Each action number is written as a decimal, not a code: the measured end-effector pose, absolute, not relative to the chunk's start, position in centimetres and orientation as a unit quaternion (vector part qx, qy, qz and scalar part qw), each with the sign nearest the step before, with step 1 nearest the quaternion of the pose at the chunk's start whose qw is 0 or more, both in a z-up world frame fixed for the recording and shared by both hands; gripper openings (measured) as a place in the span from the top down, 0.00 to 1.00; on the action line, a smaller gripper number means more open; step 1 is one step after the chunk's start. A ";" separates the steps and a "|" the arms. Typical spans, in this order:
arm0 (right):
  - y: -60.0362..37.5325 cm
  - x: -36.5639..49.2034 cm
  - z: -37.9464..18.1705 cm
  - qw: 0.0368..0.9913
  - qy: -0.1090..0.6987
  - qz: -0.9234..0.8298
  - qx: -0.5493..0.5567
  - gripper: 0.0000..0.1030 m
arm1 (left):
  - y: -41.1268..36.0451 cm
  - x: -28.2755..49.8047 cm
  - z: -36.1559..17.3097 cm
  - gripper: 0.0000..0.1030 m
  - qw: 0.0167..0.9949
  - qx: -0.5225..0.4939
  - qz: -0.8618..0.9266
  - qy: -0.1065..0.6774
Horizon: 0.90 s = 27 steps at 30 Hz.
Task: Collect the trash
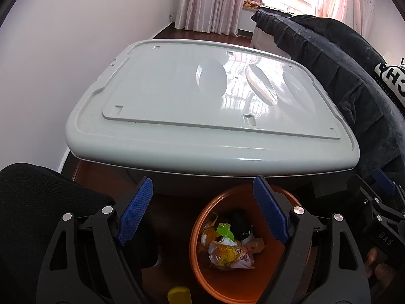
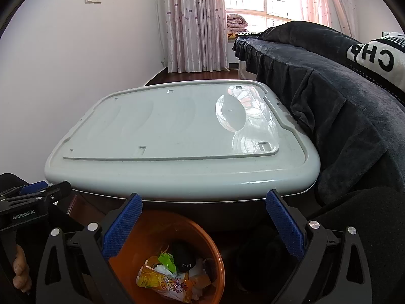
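An orange bin stands on the floor in front of the grey lid, and also shows in the right wrist view. It holds crumpled wrappers, a green scrap and a black object. My left gripper is open and empty above the bin's left side. My right gripper is open and empty above the bin's right side. Each gripper shows at the edge of the other's view.
A large pale grey plastic lid lies just beyond the bin. A bed with a dark blanket runs along the right. A yellow object sits on the floor left of the bin. A white wall is at left.
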State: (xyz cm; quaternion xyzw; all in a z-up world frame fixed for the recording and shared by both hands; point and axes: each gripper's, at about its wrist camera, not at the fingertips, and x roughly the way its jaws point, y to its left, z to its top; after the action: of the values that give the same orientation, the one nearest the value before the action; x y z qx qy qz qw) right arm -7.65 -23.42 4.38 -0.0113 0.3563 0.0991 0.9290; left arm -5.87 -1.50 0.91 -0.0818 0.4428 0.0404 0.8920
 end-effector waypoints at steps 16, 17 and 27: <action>-23.3 -7.7 4.3 0.927 0.361 0.100 -0.014 0.06 | -1.7 -5.9 0.7 0.23 0.891 -0.073 0.046 0.446; -23.3 -7.7 4.3 0.927 0.362 0.100 -0.014 0.06 | -1.7 -5.9 0.7 0.23 0.891 -0.073 0.046 0.446; -23.5 -7.9 3.8 0.924 0.369 0.100 -0.008 0.06 | -2.1 -6.3 0.8 0.11 0.898 -0.061 0.049 0.432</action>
State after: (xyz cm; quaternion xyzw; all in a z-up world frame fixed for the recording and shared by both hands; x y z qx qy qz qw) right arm -7.90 -23.47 3.81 -0.0076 0.3695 0.1003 0.9238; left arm -6.29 -2.07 0.80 -0.0613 0.4320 0.0489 0.8985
